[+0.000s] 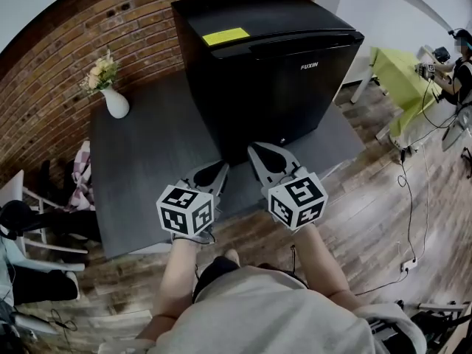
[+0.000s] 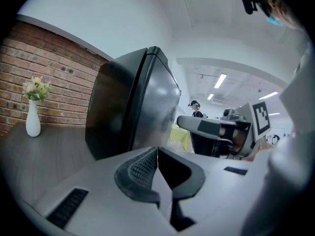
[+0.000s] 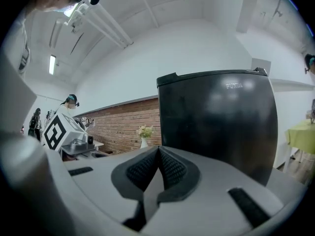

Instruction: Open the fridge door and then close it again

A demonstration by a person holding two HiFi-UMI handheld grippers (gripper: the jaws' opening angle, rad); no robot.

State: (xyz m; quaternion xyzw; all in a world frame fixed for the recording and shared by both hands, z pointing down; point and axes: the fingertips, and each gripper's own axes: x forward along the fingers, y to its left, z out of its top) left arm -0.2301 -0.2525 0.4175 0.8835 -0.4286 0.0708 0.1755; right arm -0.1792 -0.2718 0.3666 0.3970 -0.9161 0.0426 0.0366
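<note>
A small black fridge (image 1: 269,65) stands on a dark grey table (image 1: 140,175) with its door shut; a yellow note (image 1: 226,36) lies on its top. Both grippers hover side by side in front of the door, apart from it. My left gripper (image 1: 221,166) is shut with nothing in it, short of the door's left edge. My right gripper (image 1: 254,150) is shut and empty too, nearer the door's lower middle. The left gripper view shows the fridge (image 2: 133,112) edge-on beyond the shut jaws (image 2: 157,149). The right gripper view faces the door (image 3: 221,122) past the shut jaws (image 3: 158,149).
A white vase of flowers (image 1: 112,94) stands at the table's far left by the brick wall. Chairs (image 1: 29,220) sit left of the table. A green table (image 1: 402,72) and a seated person (image 1: 457,65) are at the far right; cables (image 1: 409,220) trail over the wood floor.
</note>
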